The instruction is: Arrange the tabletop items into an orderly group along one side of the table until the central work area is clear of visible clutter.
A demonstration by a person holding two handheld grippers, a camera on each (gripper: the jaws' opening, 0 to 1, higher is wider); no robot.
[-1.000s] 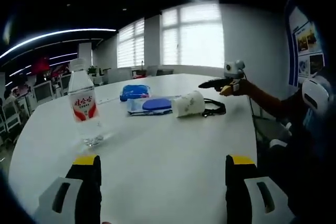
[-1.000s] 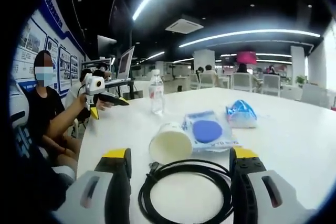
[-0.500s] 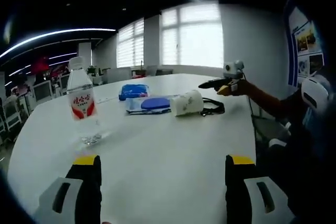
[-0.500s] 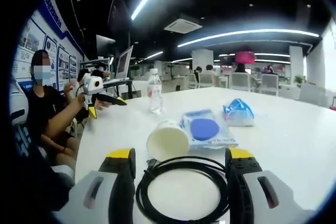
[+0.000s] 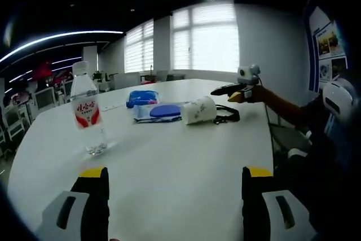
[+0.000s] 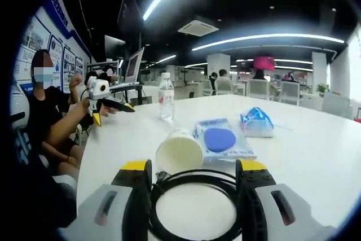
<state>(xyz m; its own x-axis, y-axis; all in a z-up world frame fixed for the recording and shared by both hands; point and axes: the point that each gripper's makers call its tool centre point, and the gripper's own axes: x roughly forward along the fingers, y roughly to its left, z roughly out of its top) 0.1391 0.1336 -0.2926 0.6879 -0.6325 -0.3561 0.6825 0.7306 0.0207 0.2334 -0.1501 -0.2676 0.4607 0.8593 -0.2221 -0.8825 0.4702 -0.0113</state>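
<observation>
A clear water bottle (image 5: pixel 86 111) with a red label stands upright on the white table (image 5: pixel 180 156), ahead and left of my open left gripper (image 5: pixel 176 176). Farther on lie a blue bag (image 5: pixel 143 98), a clear packet with a blue disc (image 5: pixel 161 111), a paper cup on its side (image 5: pixel 198 110) and a black cable (image 5: pixel 227 115). In the right gripper view the coiled cable (image 6: pixel 194 180) lies between the jaws of my right gripper (image 6: pixel 194 167), which is open, its fingers close beside the coil. The cup (image 6: pixel 179 150), packet (image 6: pixel 221 139), bag (image 6: pixel 256 122) and bottle (image 6: pixel 166 104) lie beyond.
A seated person (image 6: pixel 48 117) at the table's edge holds the left gripper (image 6: pixel 121 105); the right gripper (image 5: pixel 223 90) comes in over the cable in the left gripper view. Office chairs and desks (image 6: pixel 271 87) stand behind the table. Bare tabletop lies in front of my left gripper.
The right gripper's jaws have drawn in a little around the cable coil and the view has crept forward. The left gripper view has barely shifted.
</observation>
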